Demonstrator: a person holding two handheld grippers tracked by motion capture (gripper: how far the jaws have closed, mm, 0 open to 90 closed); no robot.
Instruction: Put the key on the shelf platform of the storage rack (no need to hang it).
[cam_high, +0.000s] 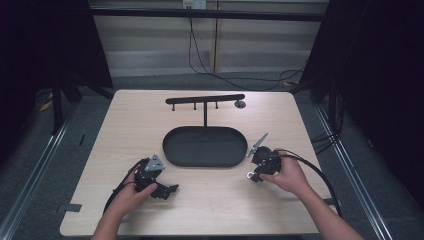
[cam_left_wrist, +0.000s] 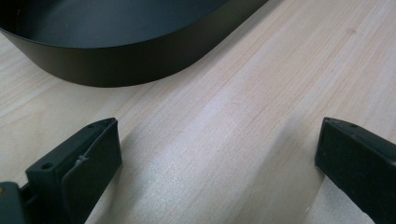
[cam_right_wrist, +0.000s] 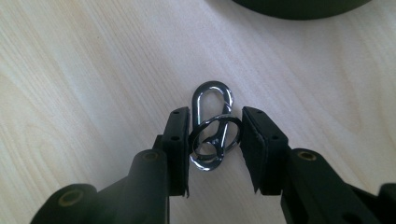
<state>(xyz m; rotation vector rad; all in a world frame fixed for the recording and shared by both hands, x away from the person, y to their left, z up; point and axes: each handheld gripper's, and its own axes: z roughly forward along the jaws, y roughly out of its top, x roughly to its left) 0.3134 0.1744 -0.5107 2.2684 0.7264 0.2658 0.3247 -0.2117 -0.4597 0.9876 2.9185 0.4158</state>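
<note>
Pale wooden table (cam_high: 210, 200) is bearing a carabiner (cam_right_wrist: 212, 126), its long axis pointing away from the right gripper (cam_right_wrist: 212, 135) clamping it; left gripper (cam_left_wrist: 219, 154) is gaping wide.

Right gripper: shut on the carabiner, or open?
Shut: the right gripper has both pads against the ring on the silver carabiner, above the table.

A pale wooden table (cam_high: 150, 120) carries a black oval tray (cam_high: 205, 146) near its middle; behind the tray a thin black post rises to a rack (cam_high: 205, 99) with a long crossbar and small pegs hanging under it; a small round grey piece (cam_high: 240, 104) lies on the table just by the bar's right end. Beyond the table, black cables (cam_high: 200, 60) trail down a light wall to the grey floor (cam_high: 160, 80); dark curtains (cam_high: 45, 45) hang on both sides.
</note>
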